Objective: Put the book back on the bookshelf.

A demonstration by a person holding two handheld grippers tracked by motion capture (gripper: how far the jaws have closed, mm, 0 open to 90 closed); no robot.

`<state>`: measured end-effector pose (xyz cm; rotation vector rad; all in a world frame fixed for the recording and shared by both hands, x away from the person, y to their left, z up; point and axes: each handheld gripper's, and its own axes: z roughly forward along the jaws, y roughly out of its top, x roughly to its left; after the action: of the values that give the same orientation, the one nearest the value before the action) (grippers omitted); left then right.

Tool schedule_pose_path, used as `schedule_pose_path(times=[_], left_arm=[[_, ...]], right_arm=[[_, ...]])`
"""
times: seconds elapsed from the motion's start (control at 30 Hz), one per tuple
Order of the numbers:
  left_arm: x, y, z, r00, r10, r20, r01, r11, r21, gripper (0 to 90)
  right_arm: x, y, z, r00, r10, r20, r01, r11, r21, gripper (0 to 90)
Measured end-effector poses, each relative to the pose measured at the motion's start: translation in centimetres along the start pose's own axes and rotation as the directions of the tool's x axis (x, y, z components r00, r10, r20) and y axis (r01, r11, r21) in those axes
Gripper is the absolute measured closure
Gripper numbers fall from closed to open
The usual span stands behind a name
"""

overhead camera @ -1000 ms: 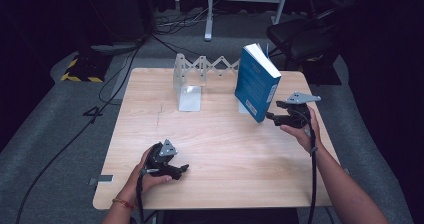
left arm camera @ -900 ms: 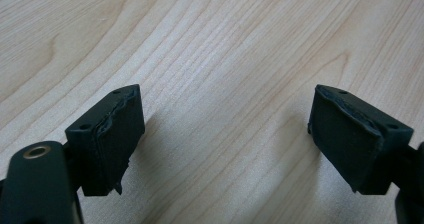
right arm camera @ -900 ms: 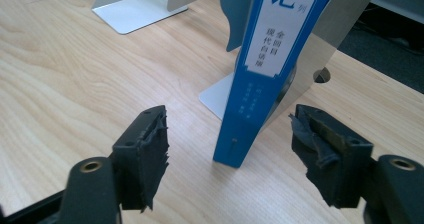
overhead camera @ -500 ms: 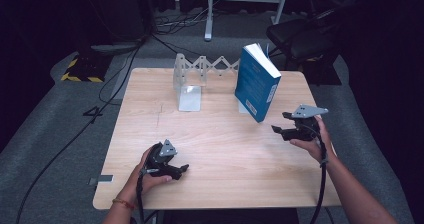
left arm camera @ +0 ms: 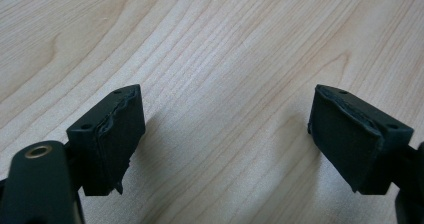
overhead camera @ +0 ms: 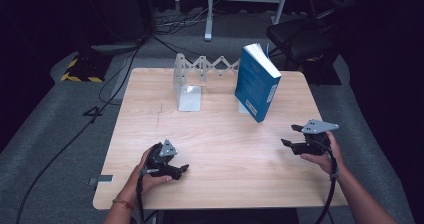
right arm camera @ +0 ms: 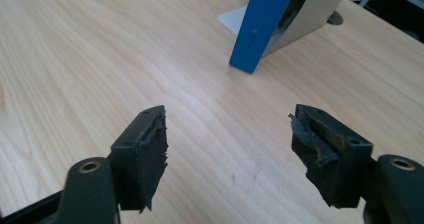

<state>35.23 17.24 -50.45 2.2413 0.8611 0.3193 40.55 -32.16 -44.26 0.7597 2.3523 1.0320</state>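
Note:
A blue book [overhead camera: 257, 84] stands tilted at the back right of the wooden table [overhead camera: 220, 129], leaning on a metal bookend [right arm camera: 315, 9]. In the right gripper view the blue book [right arm camera: 262, 24] is ahead and apart from the jaws. My right gripper [overhead camera: 290, 135] is held near the table's right edge, in front of the book, open with nothing between its pads [right arm camera: 145, 149]. My left gripper [overhead camera: 182, 170] rests at the front left on the table, open, with only bare wood between its pads [left arm camera: 120, 134].
A folding metal book rack [overhead camera: 205, 66] with an upright plate [overhead camera: 190, 98] stands at the back middle. A dark chair [overhead camera: 300, 39] and cables [overhead camera: 125, 64] lie on the grey floor beyond the table.
My right gripper has drawn away from the book, toward the front right of the table and a little lower. The left gripper has stayed where it was.

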Motion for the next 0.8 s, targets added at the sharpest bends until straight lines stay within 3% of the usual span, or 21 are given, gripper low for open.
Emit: schedule_pose_path(times=[0.5, 0.7, 0.8], left_arm=[[0.0, 0.0, 0.0, 1.0, 0.0, 0.0, 0.0, 1.0, 0.0, 15.8], [0.0, 0.0, 0.0, 1.0, -0.001, -0.005, 0.001, 1.0, 0.0, 15.9], [0.0, 0.0, 0.0, 1.0, -0.001, -0.007, 0.001, 1.0, 0.001, 15.8]], right_arm=[[0.6, -3.6, -1.0, 1.0, -0.001, 0.004, 0.001, 0.999, 0.041, 30.2], [0.6, -5.4, -1.6, 0.9994, 0.034, -0.003, -0.034, 0.998, 0.051, 30.4], [0.6, -6.7, -1.7, 0.9978, 0.064, 0.016, -0.065, 0.995, 0.076, 30.4]])
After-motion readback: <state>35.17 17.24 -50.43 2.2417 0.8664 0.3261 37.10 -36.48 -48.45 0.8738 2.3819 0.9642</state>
